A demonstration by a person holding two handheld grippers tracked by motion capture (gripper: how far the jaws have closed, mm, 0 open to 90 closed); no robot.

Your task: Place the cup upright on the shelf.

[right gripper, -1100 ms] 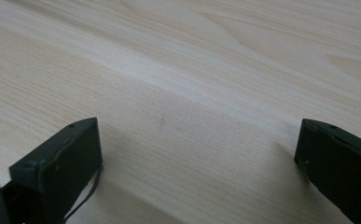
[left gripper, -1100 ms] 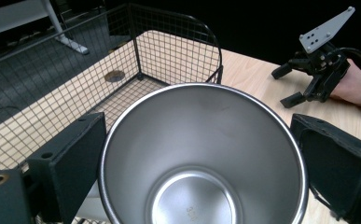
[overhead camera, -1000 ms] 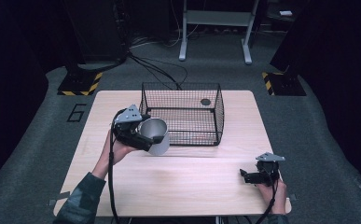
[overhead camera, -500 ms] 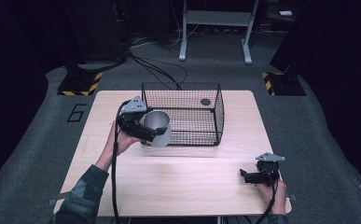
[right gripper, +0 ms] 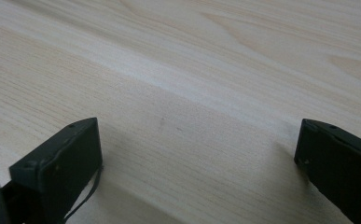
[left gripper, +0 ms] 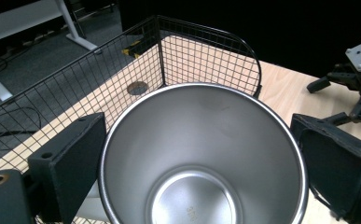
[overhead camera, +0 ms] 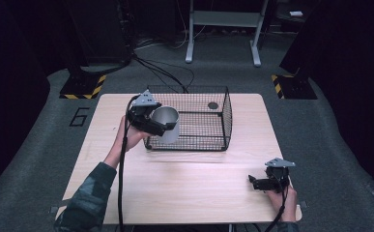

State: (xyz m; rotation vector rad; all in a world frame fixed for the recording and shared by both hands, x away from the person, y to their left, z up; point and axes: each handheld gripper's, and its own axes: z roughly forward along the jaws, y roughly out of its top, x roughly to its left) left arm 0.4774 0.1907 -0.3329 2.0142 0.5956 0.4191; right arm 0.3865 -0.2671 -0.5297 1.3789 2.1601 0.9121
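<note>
Your left tool (overhead camera: 159, 126) has the steel cup (overhead camera: 166, 123) clamped between its jaws, one black pad on each side of the cup's wall just under the rim. In the left gripper view the cup (left gripper: 201, 154) is seen mouth-on w/ the left tool (left gripper: 201, 186) around it: shiny inside, nothing in it, faint stamp on the bottom. From the high view the cup is lifted off the bench (overhead camera: 184, 188) and tilted, mouth facing up and away from you, at the near left corner of the wire basket (overhead camera: 194, 118). Can't tell if the cup touches the wire.

Beyond the tool is the black wire basket (left gripper: 169, 56), open top, sitting on the bench's far half. A small dark round disc (overhead camera: 213, 105) lies on its floor toward the far right corner; it's past the cup's rim in the left gripper view too (left gripper: 137, 87).

Your right tool (overhead camera: 261, 182) is well apart from that, at the bench's near right corner, low over the wood. Its jaws are spread wide w/ nothing between them, just bare wood grain (right gripper: 192, 93) in the gap of the right tool (right gripper: 197, 154). Its grey plate (overhead camera: 280, 163) faces up, and your right hand (overhead camera: 283, 198) holds it from behind.
</note>
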